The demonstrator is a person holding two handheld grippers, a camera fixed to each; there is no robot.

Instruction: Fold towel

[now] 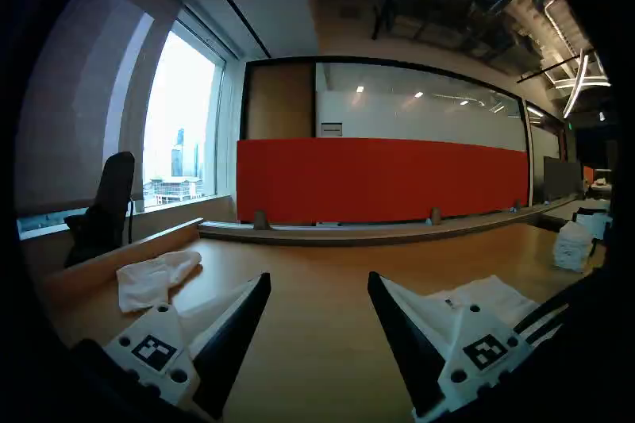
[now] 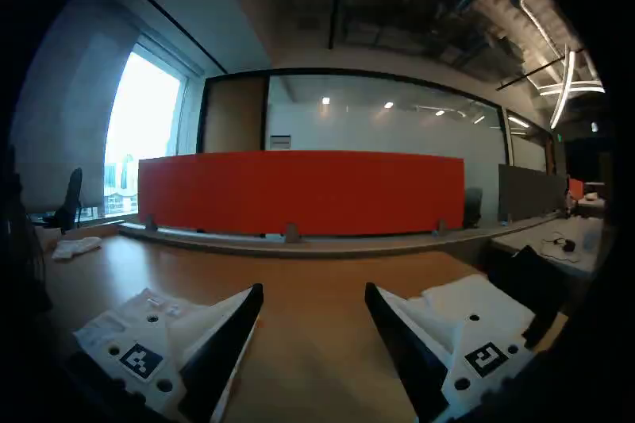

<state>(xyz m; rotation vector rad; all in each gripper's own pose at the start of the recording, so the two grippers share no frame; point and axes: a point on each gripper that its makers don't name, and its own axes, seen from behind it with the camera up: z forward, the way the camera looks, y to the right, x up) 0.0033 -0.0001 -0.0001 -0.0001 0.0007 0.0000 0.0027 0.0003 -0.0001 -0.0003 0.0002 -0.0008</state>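
Both views low over the desk [image 1: 317, 328], level, facing the shared red partition [image 1: 381, 181]

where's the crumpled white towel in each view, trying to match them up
left gripper view: crumpled white towel at lower left, on the desk near the black chair.
right gripper view: the same towel at the far left edge, small and farther off.
shared landmark: the red partition running across the middle of both.

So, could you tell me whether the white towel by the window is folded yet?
Not folded: the towel lies bunched in a loose, uneven heap on the desk.
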